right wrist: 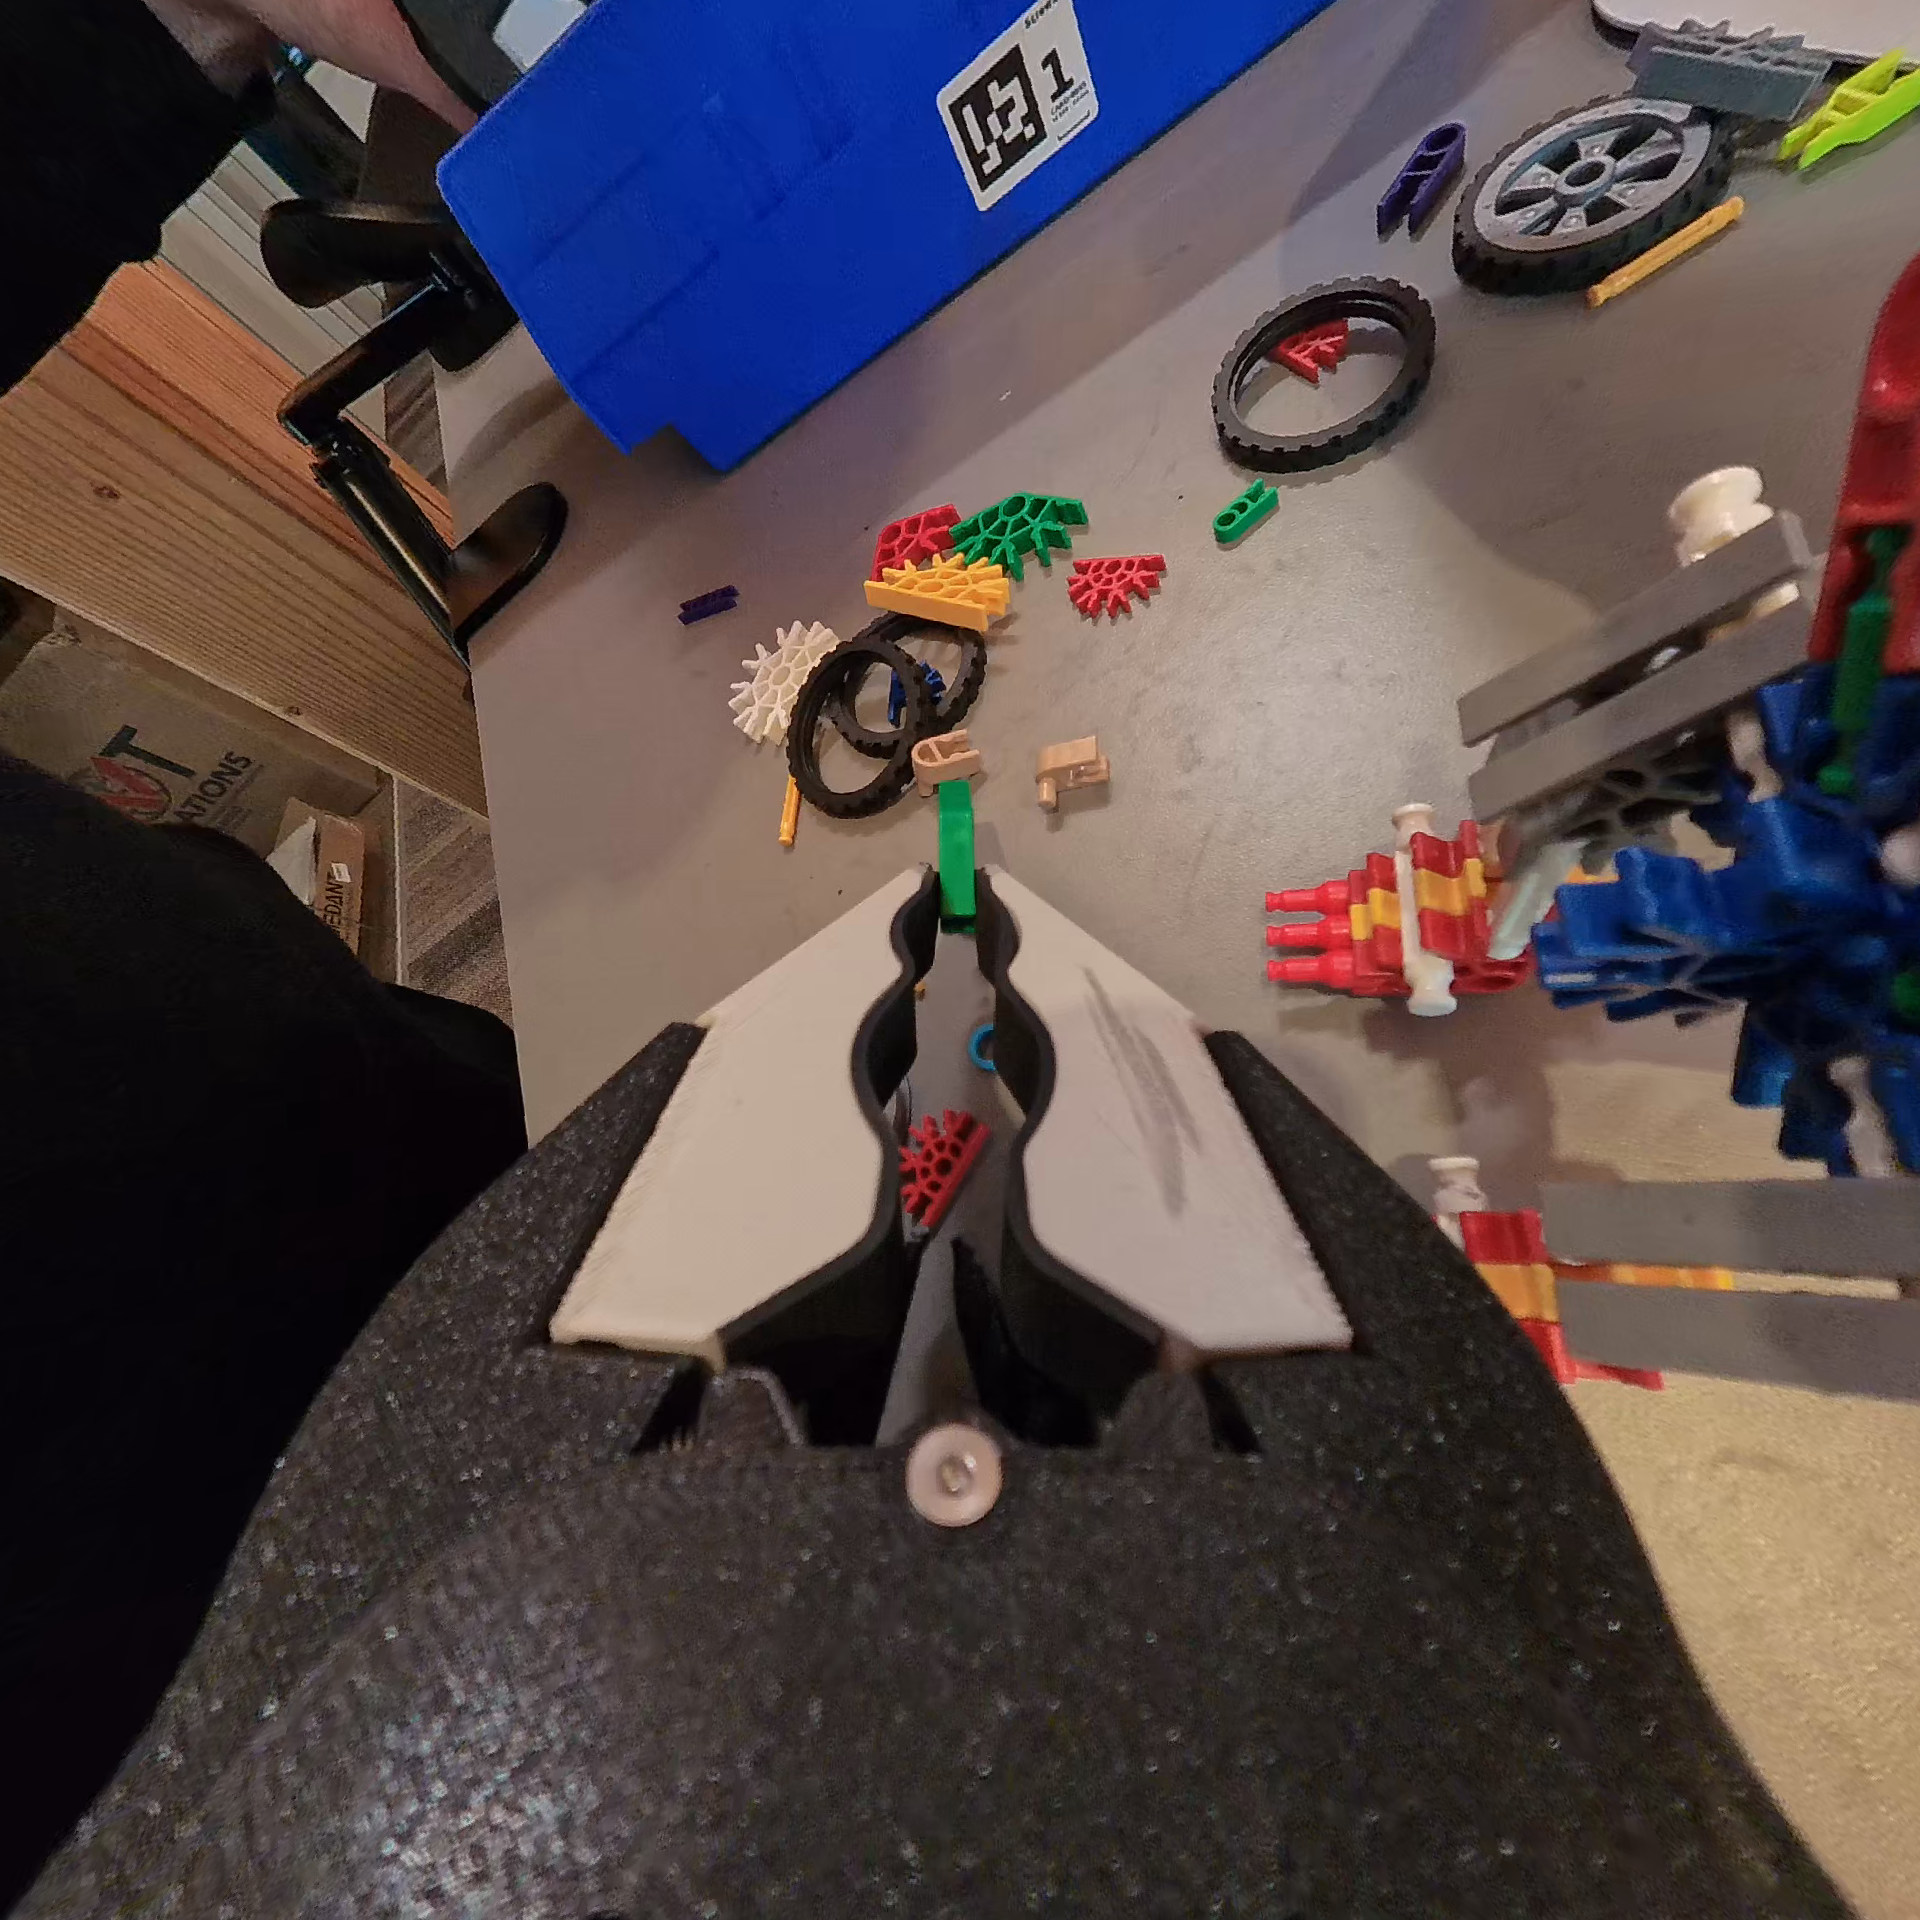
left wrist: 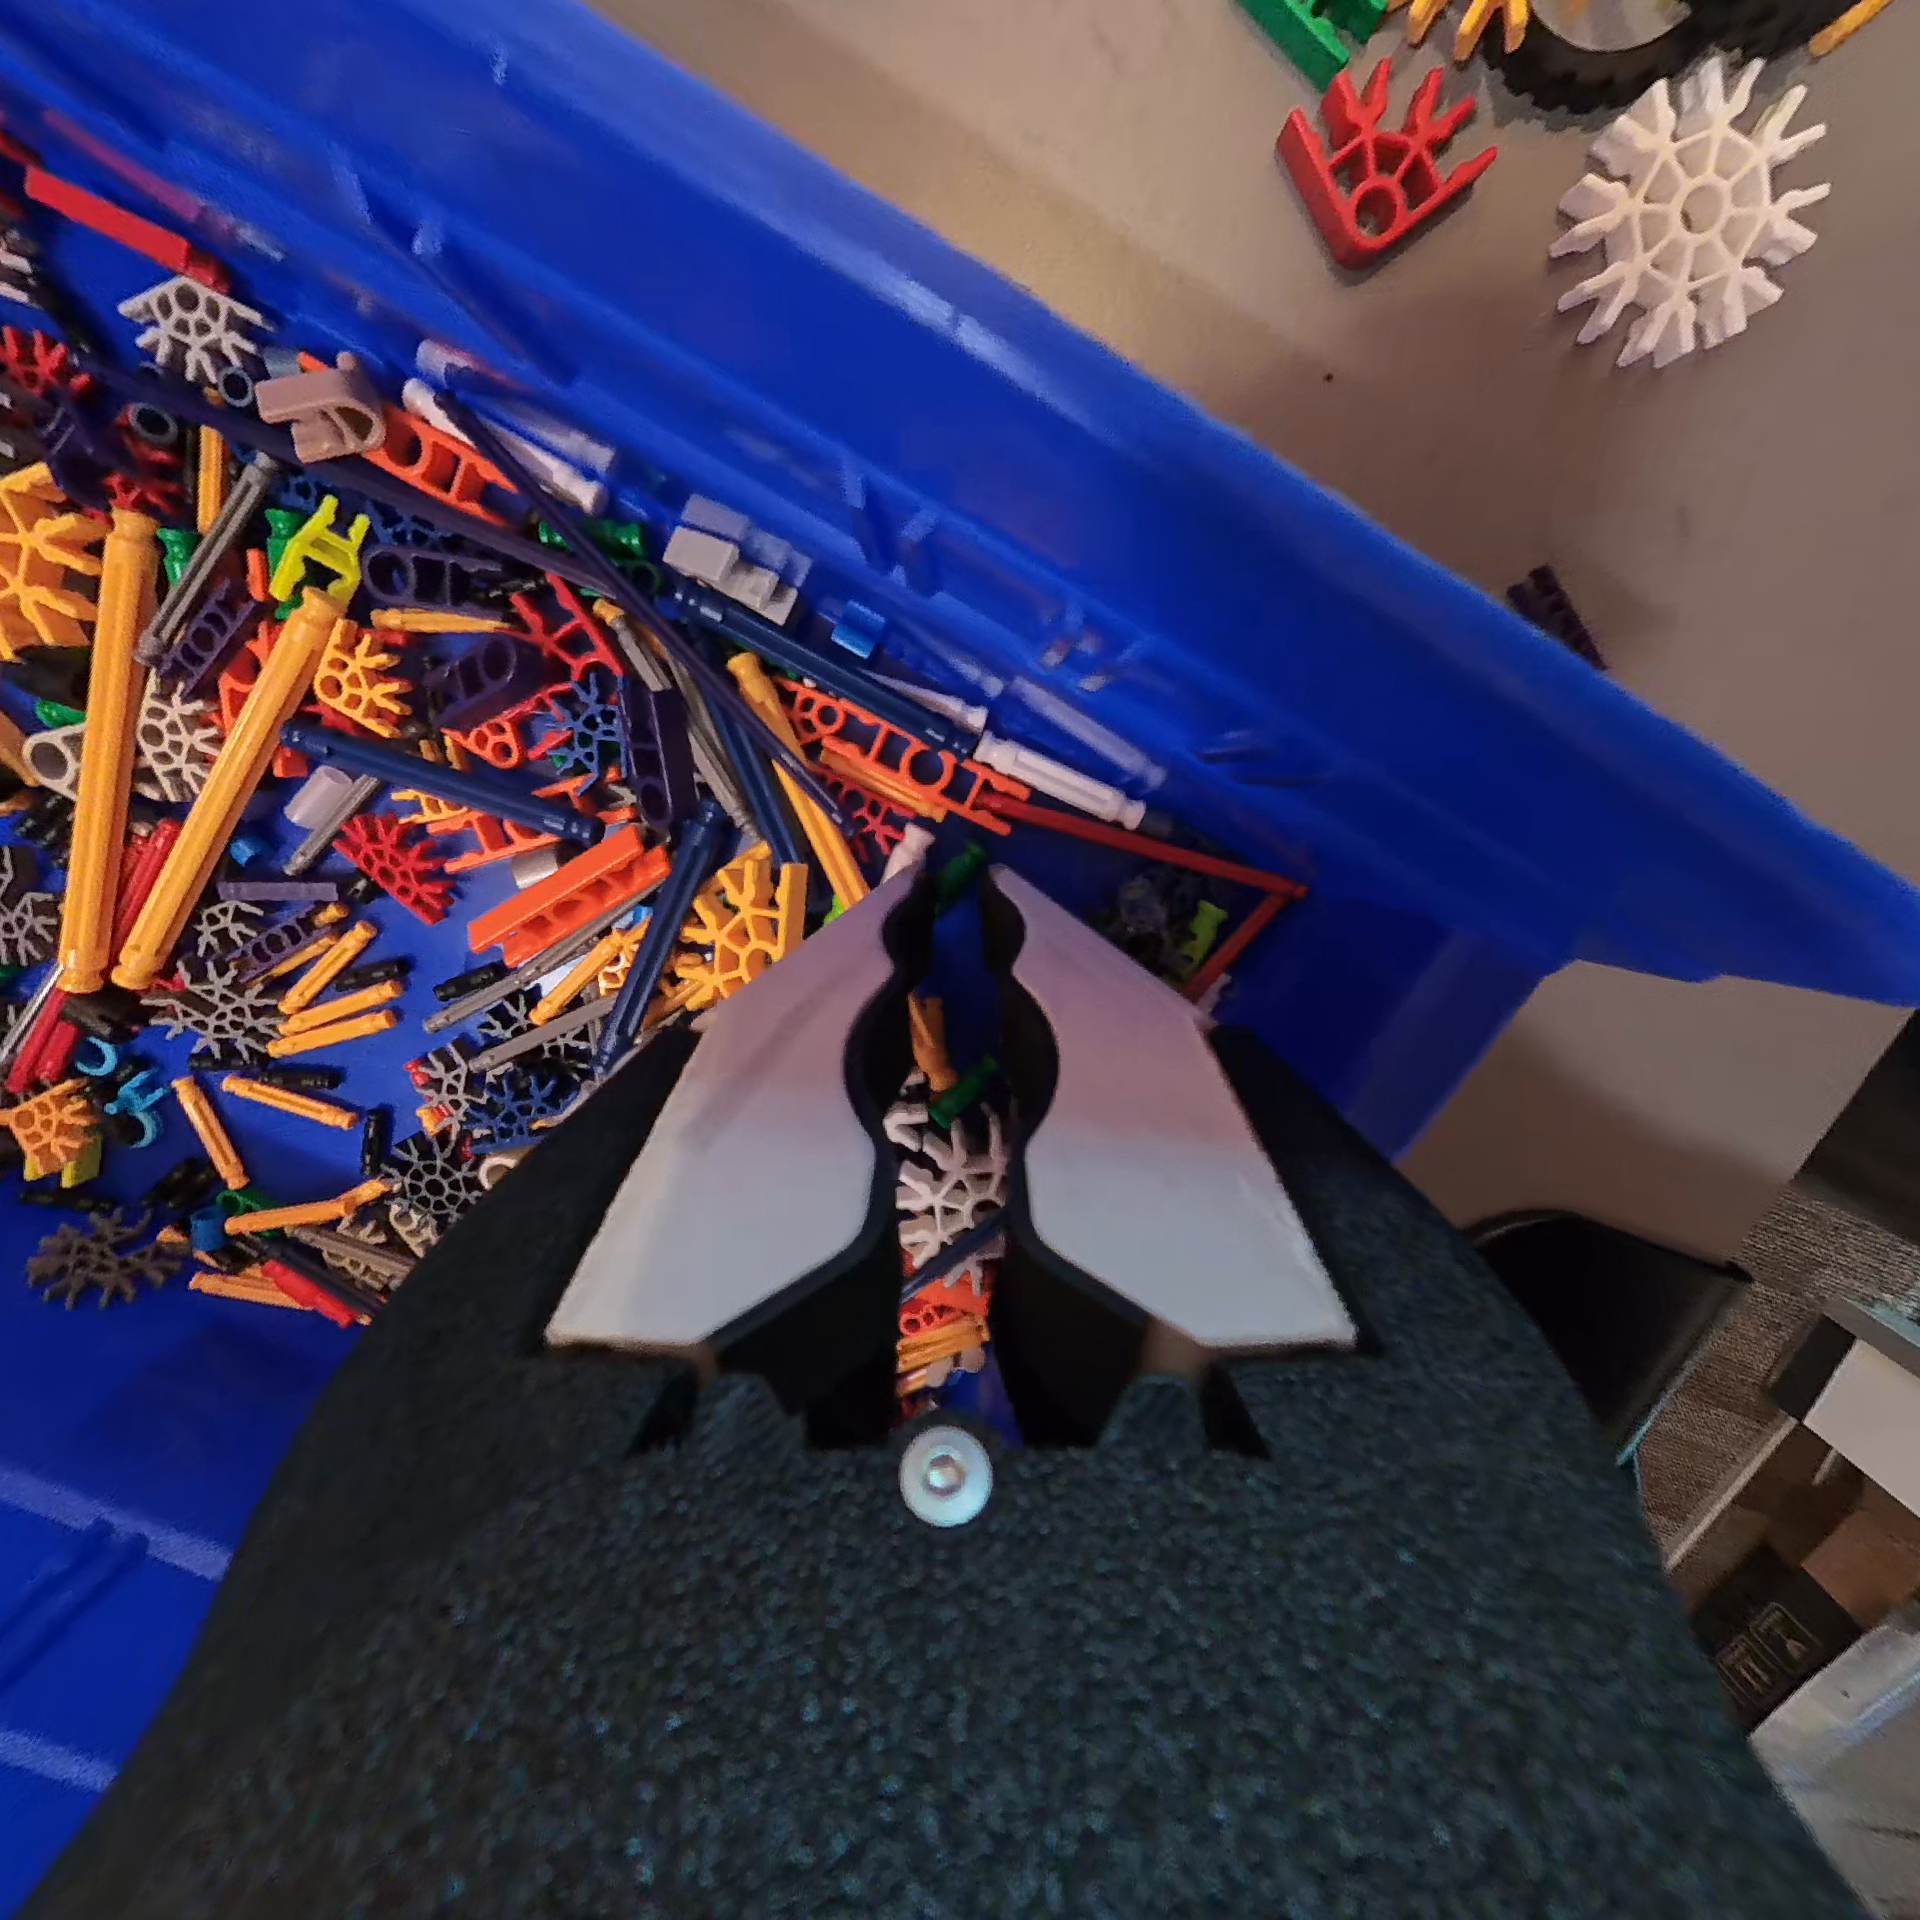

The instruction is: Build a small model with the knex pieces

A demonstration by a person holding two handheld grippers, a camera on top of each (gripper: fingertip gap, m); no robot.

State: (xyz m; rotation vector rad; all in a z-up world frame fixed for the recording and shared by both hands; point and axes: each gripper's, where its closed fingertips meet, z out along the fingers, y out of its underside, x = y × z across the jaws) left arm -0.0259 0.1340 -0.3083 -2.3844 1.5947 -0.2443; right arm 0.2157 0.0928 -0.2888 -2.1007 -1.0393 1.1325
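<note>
- Holding loose rods and connectors, blue bin (left wrist: 935, 436) sits on table (right wrist: 1247, 831).
- Three black tyre rings (right wrist: 1322, 371) lie on table.
- Right gripper (right wrist: 957, 883) fingers pinch one green piece (right wrist: 956, 847).
- Left gripper (left wrist: 951, 878) fingers nearly pressed together over bin; grasp cannot be told.

You get warm, dim indoor light; soft shadows under pieces; the blue bin (left wrist: 935, 436) smears with motion blur; wide-angle bending curves both views' edges.
</note>
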